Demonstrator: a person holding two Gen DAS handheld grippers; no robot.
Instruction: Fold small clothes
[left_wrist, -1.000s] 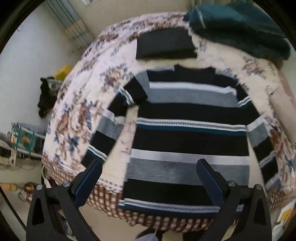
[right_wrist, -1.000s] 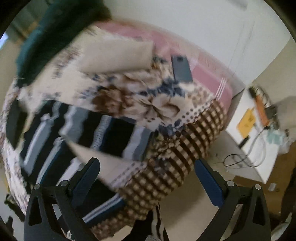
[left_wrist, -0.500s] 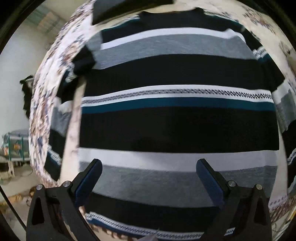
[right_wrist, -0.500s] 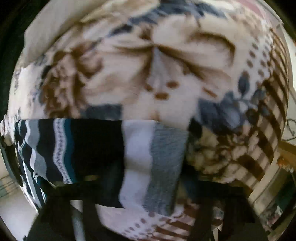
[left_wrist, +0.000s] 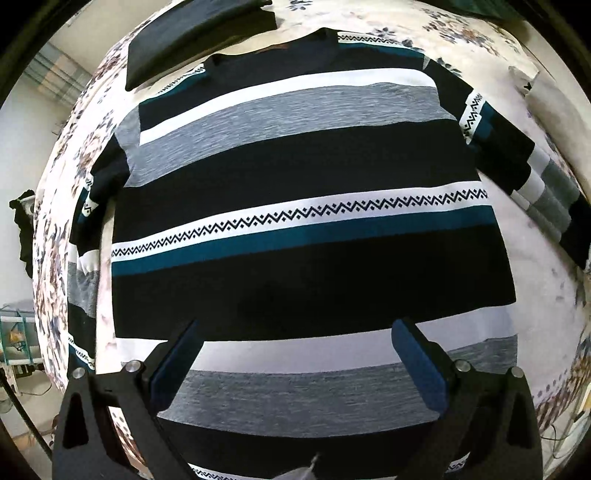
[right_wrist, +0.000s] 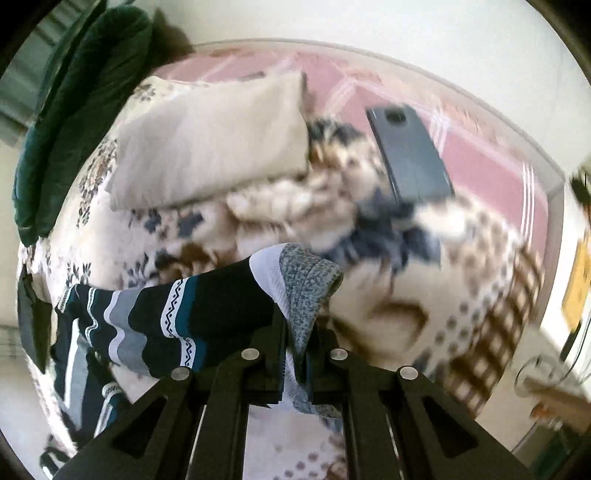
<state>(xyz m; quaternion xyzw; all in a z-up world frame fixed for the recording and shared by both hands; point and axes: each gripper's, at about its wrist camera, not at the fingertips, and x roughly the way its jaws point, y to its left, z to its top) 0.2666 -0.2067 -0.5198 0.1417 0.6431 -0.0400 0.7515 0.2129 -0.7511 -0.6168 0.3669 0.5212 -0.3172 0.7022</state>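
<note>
A striped sweater (left_wrist: 303, 206) in black, grey, white and teal lies flat on a floral blanket (left_wrist: 546, 295), neck at the far side. My left gripper (left_wrist: 295, 354) hovers open just above the sweater's lower body, its blue pads (left_wrist: 417, 362) wide apart with nothing pinched. In the right wrist view my right gripper (right_wrist: 295, 332) is shut on the grey and white end of the sweater's sleeve (right_wrist: 299, 291), which rises off the blanket (right_wrist: 388, 288) in a fold.
A folded dark garment (left_wrist: 199, 37) lies beyond the sweater's neck. A beige pillow (right_wrist: 210, 140), a dark phone (right_wrist: 406, 155) and a dark green blanket (right_wrist: 74, 110) lie on the bed. A pink sheet (right_wrist: 491, 166) and a side table (right_wrist: 576, 288) are at the right.
My left gripper came down closer over the sweater and stayed open. My right gripper dropped onto the sleeve end, shut on it, and has lifted it off the blanket.
</note>
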